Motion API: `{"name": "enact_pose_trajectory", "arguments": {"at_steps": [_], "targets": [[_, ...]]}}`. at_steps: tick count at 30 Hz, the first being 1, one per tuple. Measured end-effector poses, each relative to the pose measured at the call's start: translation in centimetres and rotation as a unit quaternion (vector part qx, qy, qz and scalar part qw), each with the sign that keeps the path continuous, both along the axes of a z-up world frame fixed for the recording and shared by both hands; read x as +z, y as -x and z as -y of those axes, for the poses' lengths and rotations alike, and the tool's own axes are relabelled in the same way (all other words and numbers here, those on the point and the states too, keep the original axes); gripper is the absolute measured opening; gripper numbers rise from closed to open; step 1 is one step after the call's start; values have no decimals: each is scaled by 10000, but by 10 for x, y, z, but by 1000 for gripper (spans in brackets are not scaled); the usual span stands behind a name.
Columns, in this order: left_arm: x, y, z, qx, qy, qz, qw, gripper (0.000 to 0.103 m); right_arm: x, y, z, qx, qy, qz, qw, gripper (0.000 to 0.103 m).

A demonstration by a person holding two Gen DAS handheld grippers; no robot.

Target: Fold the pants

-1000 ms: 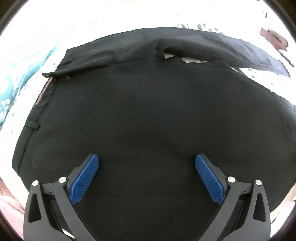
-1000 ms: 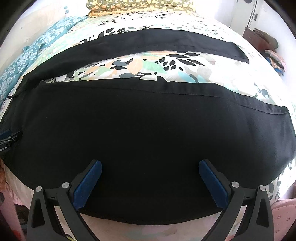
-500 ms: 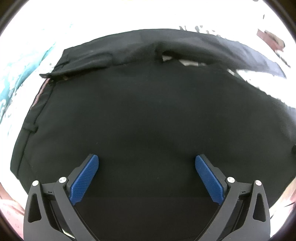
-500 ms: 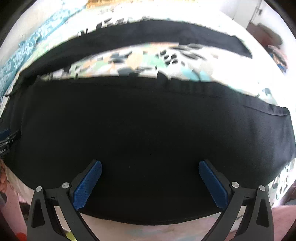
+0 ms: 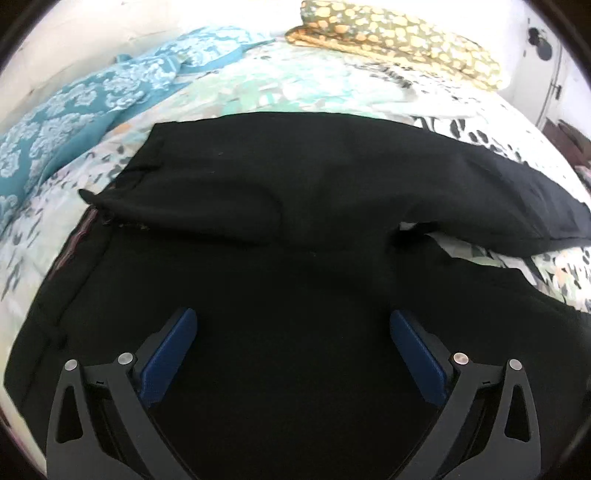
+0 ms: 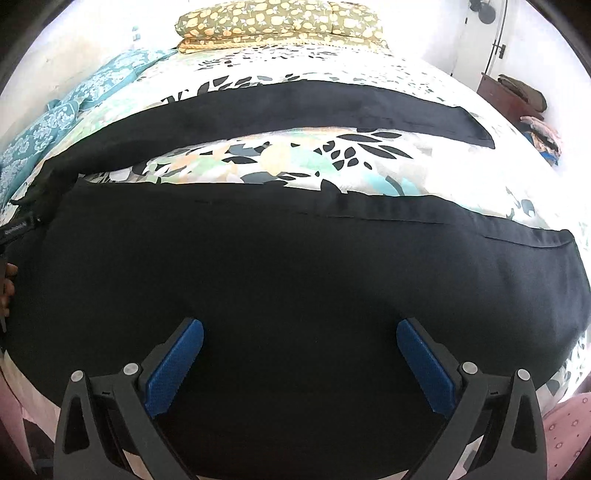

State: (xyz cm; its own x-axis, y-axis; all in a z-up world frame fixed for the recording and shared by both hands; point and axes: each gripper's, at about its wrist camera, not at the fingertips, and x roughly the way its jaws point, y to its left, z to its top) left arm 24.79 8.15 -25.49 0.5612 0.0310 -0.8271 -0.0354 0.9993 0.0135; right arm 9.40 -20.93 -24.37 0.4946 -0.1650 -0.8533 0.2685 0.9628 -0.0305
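Observation:
Black pants (image 5: 295, 229) lie spread flat on a bed with a leaf-print sheet (image 6: 295, 158). The waist end lies at the left in the left wrist view; the two legs run to the right. In the right wrist view the near leg (image 6: 295, 266) and the far leg (image 6: 295, 107) lie apart, with sheet between them. My left gripper (image 5: 293, 354) is open and empty above the seat of the pants. My right gripper (image 6: 299, 365) is open and empty above the near leg.
A teal patterned cloth (image 5: 74, 107) lies at the bed's left side. An olive floral pillow (image 6: 277, 26) rests at the head of the bed. A brown cabinet (image 6: 509, 96) with clothes stands at the right. The bed's near edge (image 6: 569, 417) shows below.
Both grippers have tilted up, so the pillow and the head of the bed now show. Both stay open and empty above the pants.

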Motion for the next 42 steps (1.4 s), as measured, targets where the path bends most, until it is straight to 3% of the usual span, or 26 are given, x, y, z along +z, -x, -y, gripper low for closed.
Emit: {"name": "enact_pose_trajectory", "arguments": {"at_steps": [42], "targets": [[-2, -4, -1, -14, 14, -60, 10000, 103, -3, -1, 1, -93, 80, 118, 9999, 103]]}}
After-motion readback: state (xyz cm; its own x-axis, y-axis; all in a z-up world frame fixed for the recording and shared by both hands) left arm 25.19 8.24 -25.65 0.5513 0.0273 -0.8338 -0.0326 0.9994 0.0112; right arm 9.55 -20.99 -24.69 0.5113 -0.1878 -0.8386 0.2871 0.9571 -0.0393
